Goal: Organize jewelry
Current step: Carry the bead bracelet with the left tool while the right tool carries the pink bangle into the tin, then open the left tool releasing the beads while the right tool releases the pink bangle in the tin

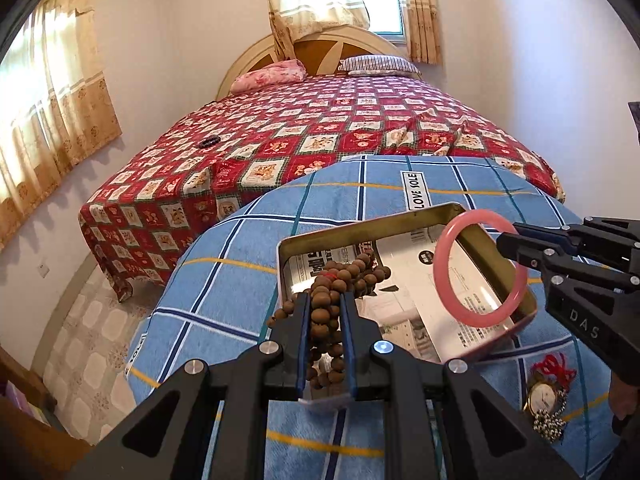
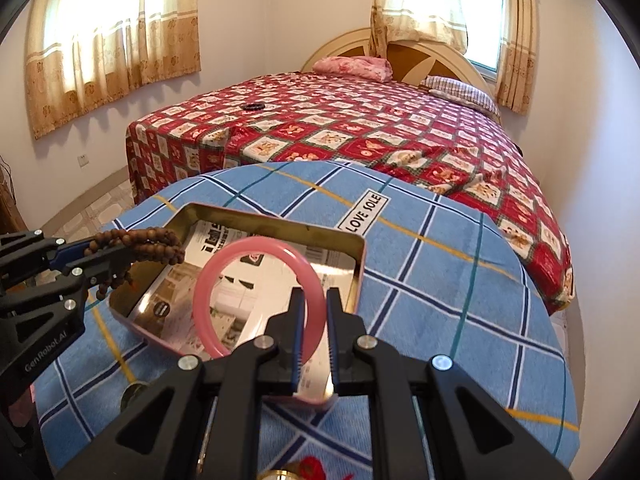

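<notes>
An open gold metal tin [image 1: 456,209] [image 2: 356,280], lined with printed paper, lies on a round table under a blue plaid cloth [image 1: 224,280] [image 2: 440,280]. My left gripper [image 1: 325,300] [image 2: 124,258] is shut on a string of brown wooden beads [image 1: 332,284] [image 2: 140,242], held over the tin's near-left edge. My right gripper [image 2: 314,298] [image 1: 510,246] is shut on a pink bangle [image 2: 224,280] [image 1: 448,292], held upright above the tin.
A gold pocket watch with a red cord and metal chain [image 1: 546,396] lies on the cloth to the right of the tin. Behind the table stands a bed with a red patterned cover [image 1: 304,132] [image 2: 360,132]; a small dark bracelet [image 1: 210,143] [image 2: 253,106] lies on it.
</notes>
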### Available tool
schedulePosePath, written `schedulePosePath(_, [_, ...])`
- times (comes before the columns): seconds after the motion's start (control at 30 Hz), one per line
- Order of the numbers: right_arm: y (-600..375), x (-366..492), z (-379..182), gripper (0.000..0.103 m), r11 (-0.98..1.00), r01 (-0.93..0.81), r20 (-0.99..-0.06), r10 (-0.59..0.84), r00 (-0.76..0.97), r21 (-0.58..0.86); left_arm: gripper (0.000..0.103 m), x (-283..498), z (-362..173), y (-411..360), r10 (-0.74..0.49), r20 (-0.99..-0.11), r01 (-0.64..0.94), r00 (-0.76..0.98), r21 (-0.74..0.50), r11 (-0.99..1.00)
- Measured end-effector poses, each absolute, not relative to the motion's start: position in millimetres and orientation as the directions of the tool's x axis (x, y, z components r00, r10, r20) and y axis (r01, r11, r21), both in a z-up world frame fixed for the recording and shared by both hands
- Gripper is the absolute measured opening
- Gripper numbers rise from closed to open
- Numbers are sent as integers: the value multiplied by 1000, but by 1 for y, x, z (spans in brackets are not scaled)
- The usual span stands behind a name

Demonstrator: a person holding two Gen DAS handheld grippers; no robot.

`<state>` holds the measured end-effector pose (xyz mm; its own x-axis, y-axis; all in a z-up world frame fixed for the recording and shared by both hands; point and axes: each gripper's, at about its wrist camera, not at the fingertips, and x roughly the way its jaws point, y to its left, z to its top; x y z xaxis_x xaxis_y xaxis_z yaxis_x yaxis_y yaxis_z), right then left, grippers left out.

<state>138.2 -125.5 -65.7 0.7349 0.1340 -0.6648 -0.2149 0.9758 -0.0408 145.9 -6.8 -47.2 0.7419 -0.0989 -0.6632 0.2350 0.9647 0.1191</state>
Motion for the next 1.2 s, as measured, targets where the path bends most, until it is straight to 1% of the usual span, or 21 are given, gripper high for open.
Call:
schedulePosePath(0.4, [-126, 159, -79, 12, 978, -204, -692, 114, 713, -50, 14, 172, -63, -14, -63, -692, 234, 719, 156, 960])
schedulePosePath(0.87, [-121, 166, -91, 12, 974, -212, -711, 99, 697, -73, 15, 182, -79, -20, -37, -709, 238, 704, 186, 953])
schedulePosePath(0.93, [-121, 167, -92, 13, 974, -213, -710, 99, 697, -73, 15, 181, -80, -21, -43, -708, 244, 705, 186, 952])
schedulePosePath(1.0, [-120, 166, -91, 17, 974, -217, -709, 104, 697, -70, 18, 181, -81, -22, -37, -709, 244, 704, 193, 950])
schedulePosePath(1.03, [-120, 166, -92, 19, 974, -218, -707, 106, 699, -69, 23, 180, -81, -22, -31, -707, 241, 707, 200, 950])
schedulePosePath(1.07, [-120, 165, -92, 19, 974, -216, -704, 106, 702, -70, 35, 179, -80, -21, -25, -702, 237, 712, 206, 949])
schedulePosePath(1.1, [-121, 164, -91, 19, 974, -217, -703, 109, 702, -65, 45, 178, -78, -20, -18, -695, 227, 719, 211, 951])
schedulePosePath(1.13, [-122, 163, -91, 19, 974, -217, -703, 113, 702, -60, 64, 176, -76, -19, -6, -685, 210, 729, 216, 954])
schedulePosePath(1.17, [-124, 162, -91, 20, 975, -215, -702, 116, 703, -54, 75, 172, -73, -15, 8, -666, 187, 746, 221, 957])
schedulePosePath(1.2, [-126, 160, -90, 22, 976, -212, -699, 119, 705, -48, 75, 170, -71, -13, 6, -658, 182, 753, 217, 959])
